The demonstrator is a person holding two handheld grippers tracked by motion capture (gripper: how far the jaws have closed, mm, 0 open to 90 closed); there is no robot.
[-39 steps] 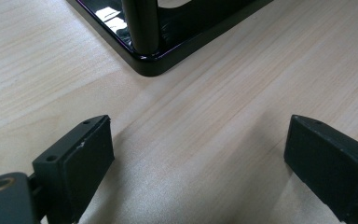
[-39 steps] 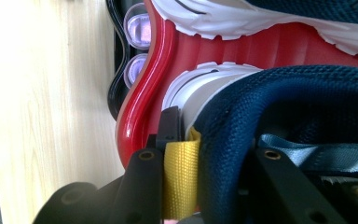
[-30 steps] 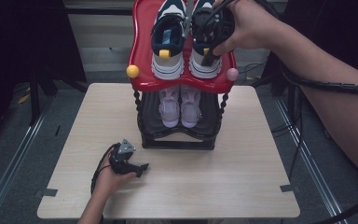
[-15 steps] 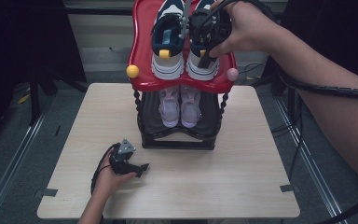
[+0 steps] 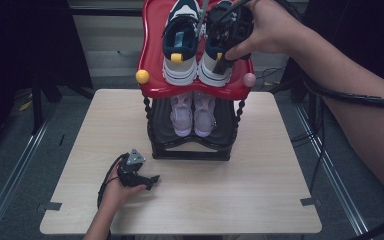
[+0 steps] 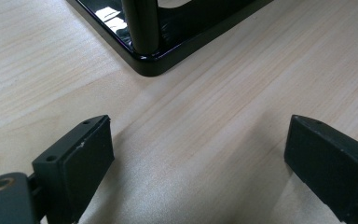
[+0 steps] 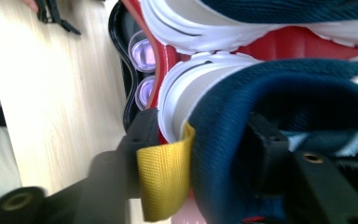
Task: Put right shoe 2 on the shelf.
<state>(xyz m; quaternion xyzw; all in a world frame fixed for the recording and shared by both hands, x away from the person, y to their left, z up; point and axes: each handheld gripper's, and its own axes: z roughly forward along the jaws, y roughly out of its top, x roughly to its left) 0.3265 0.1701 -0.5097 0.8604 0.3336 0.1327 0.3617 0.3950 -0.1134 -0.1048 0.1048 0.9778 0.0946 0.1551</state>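
the wooden table carries it all, and at the middle of its back edge stands the two-tier shoe rack, black base below, red top shelf above. on the lower tier sits a pair of pale lilac shoes, toes to the front. up top, two navy-and-white sneakers lie side by side, the left sneaker alone, the right sneaker under the person's right hand.

the right gripper straddles that sneaker's heel collar, one jaw inside the shoe, one outside by the yellow pull tab; its jaws have just been opening, so it looks released, heel between the pads but no longer pinched. the job now is a clean exit: lift straight up off the heel, don't drag the collar, or the shoe slides toward the shelf's front lip.

the left gripper rests near the table's front-left, jaws spread wide on bare wood, nothing in them, just off the rack's front-left corner.

room to move: plenty along the table's front and right edges.
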